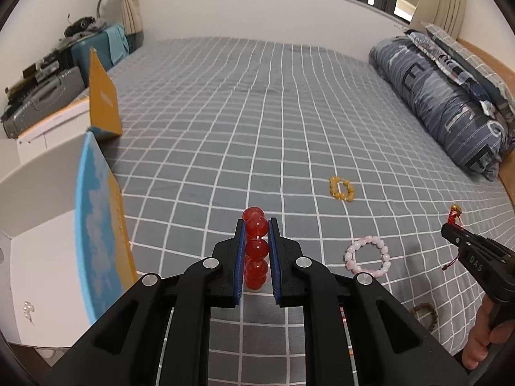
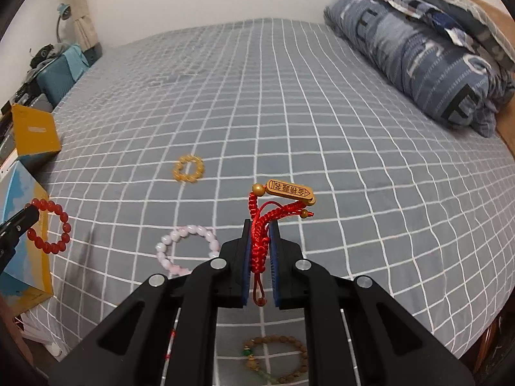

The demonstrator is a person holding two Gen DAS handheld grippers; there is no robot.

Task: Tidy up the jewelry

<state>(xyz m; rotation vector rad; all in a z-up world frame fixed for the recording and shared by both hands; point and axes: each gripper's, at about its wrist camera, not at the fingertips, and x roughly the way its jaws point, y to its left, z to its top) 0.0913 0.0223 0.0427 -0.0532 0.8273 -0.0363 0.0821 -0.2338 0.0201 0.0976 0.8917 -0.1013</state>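
Left wrist view had the bed taking up pretty much everything, grey cover with a white grid, so I'll place stuff relative to that. Rolled-up blue striped duvet sat along the bed's right edge by the headboard end, and a blue and yellow box stood at the bed's left edge, with its yellow lid propped up a bit further along that same edge. Left gripper was up above the bed's near part, jaws squeezed onto a red bead bracelet, beads stacked edge-on between the blue pads; in the right wrist view that same bracelet hung as a full loop off the gripper tip, right in front of the box. Right gripper was also above the near part of the bed, jaws pinching a red braided cord bracelet with a gold tag sticking out past the tips. Lying flat on the bed: a pink bead bracelet near the front, between the two grippers, a yellow bead bracelet further out toward the middle, and a brown wooden bead bracelet closest to the near edge, partly hidden under the right gripper's body.
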